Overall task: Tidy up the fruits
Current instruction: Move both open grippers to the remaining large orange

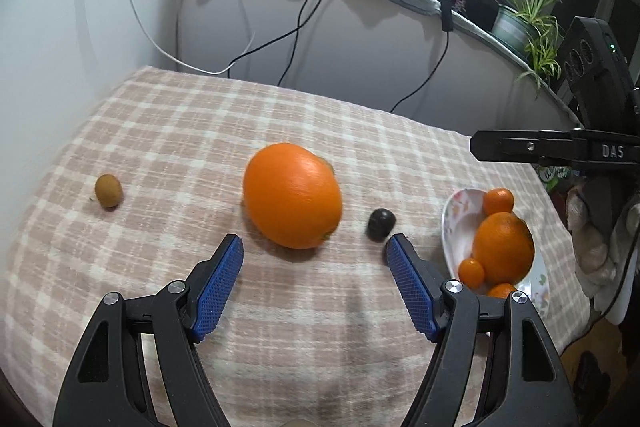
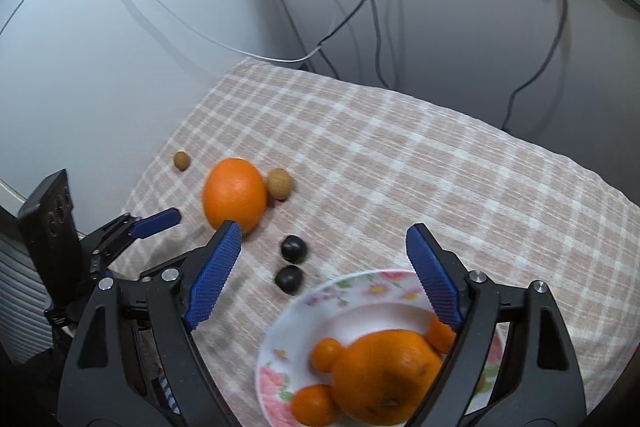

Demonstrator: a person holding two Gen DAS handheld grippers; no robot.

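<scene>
A big orange [image 1: 293, 195] lies loose on the checked cloth, just ahead of my open, empty left gripper [image 1: 315, 249]; it also shows in the right wrist view [image 2: 235, 195]. A flowered plate [image 2: 352, 297] holds another big orange [image 2: 384, 375] and three small oranges [image 2: 326, 354]. My right gripper [image 2: 324, 239] is open and empty above the plate's far rim. Two dark round fruits [image 2: 294, 248] lie between the plate and the loose orange. Two small brown fruits [image 2: 280, 183] lie by the loose orange; one [image 1: 108, 190] sits far left.
The checked cloth [image 1: 200, 131] covers the table, which meets a white wall at the left and back. Cables [image 1: 296, 31] hang behind. A potted plant [image 1: 524, 19] stands on a ledge at the back right. The plate [image 1: 460, 223] sits near the right edge.
</scene>
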